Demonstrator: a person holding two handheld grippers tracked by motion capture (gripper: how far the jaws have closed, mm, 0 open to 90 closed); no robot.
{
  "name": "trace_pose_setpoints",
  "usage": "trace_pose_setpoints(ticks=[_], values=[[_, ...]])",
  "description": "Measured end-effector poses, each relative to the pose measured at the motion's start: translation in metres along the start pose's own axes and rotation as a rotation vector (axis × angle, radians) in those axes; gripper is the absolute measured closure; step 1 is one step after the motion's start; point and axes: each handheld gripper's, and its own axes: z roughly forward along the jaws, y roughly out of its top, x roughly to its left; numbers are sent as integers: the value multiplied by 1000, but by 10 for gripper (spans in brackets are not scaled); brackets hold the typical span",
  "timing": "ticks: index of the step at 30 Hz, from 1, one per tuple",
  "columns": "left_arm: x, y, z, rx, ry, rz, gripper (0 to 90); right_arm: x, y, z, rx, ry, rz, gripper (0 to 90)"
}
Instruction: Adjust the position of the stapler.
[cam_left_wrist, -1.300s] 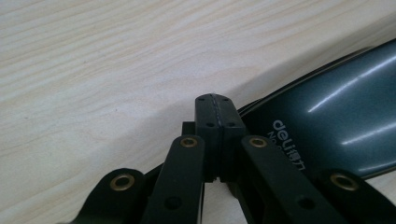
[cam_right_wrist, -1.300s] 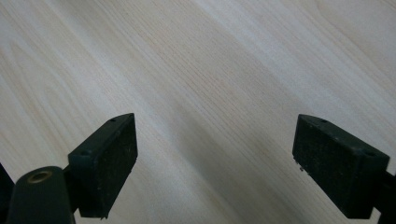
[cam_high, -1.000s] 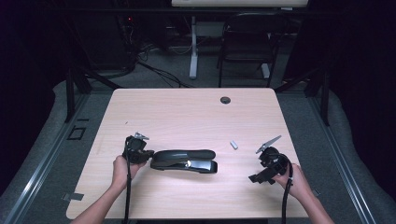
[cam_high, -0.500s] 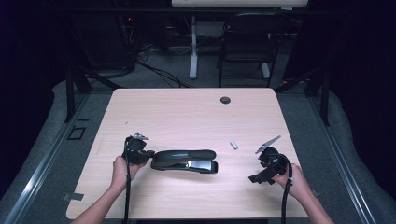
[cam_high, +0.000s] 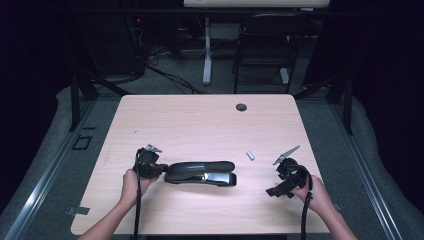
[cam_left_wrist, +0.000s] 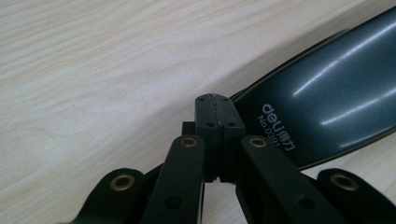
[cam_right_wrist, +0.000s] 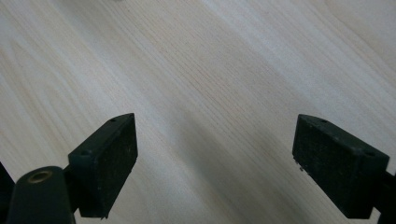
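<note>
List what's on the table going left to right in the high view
Left tongs → black stapler → small strip of staples → right tongs. The dark grommet hole sits farther back, above the stapler's right end, so I left it out of the order.

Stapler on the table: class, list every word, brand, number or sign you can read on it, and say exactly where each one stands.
"deli": white brand lettering on the dark glossy top of the stapler, in the left gripper view.
"No.030": white line just below the brand; its last characters are hidden behind the left gripper, so the full number cannot be read.
High view: any print on the stapler is too small to read.
</note>
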Motion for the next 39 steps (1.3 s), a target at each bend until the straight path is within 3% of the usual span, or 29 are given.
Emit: trace_pose_setpoints(ticks=[4, 10, 15, 22, 25, 29, 39], values=[[-4, 0, -1, 1, -9, 10, 900, 0, 1, -1, 8, -6, -11, 137], [-10, -1, -3, 3, -35, 14, 900, 1, 0, 1, -13, 5, 17, 137], [-14, -1, -3, 2, -44, 20, 900, 0, 1, 0, 11, 4, -6, 137], [-17, 2, -4, -24, -34, 49, 895, 1, 1, 0, 7, 5, -2, 137], [-13, 5, 3, -14, -40, 33, 895, 1, 1, 0, 16, 0, -11, 137], [-6, 5, 6, -12, -85, 11, 900, 1, 1, 1, 14, -2, -10, 137], [-5, 2, 6, 7, -126, 20, 900, 1, 2, 3, 23, 4, -14, 137]])
